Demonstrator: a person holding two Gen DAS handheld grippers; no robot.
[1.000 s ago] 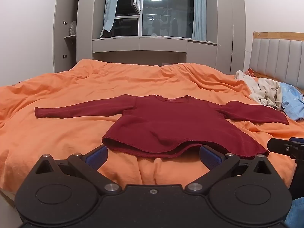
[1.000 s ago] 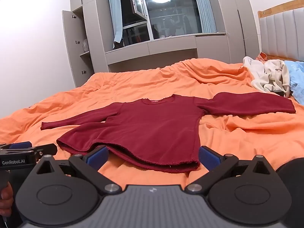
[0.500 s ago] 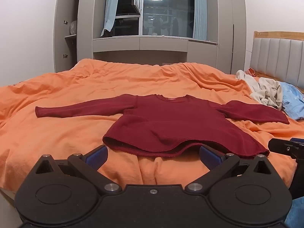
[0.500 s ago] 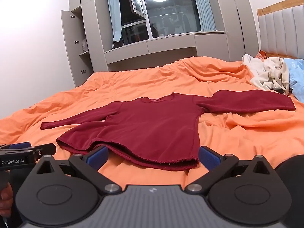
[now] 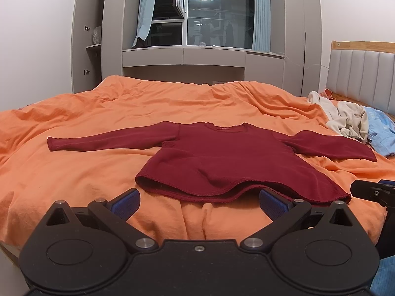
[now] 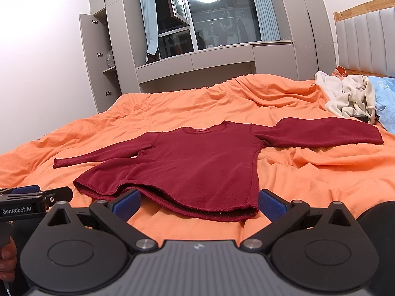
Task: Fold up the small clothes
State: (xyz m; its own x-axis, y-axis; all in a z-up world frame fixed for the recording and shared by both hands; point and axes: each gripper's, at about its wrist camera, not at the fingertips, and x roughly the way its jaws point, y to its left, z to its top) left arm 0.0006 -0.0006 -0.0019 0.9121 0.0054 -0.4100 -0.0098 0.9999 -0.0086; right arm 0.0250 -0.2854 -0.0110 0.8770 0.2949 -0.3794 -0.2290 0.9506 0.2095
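A dark red long-sleeved top [image 5: 222, 162] lies flat on the orange bed cover, both sleeves spread out, hem towards me; it also shows in the right wrist view [image 6: 197, 162]. My left gripper [image 5: 198, 201] is open and empty just short of the hem's left half. My right gripper [image 6: 198, 201] is open and empty just short of the hem's right half. The right gripper's tip [image 5: 370, 192] shows at the right edge of the left wrist view.
The orange bed cover [image 5: 74, 167] is rumpled. A pile of cream and light blue clothes [image 5: 355, 123] lies at the right by the padded headboard [image 5: 360, 74]. Grey cupboards and a dark window [image 5: 217, 17] stand behind the bed.
Both views have shifted very slightly; the top lies as before and both grippers stay open.
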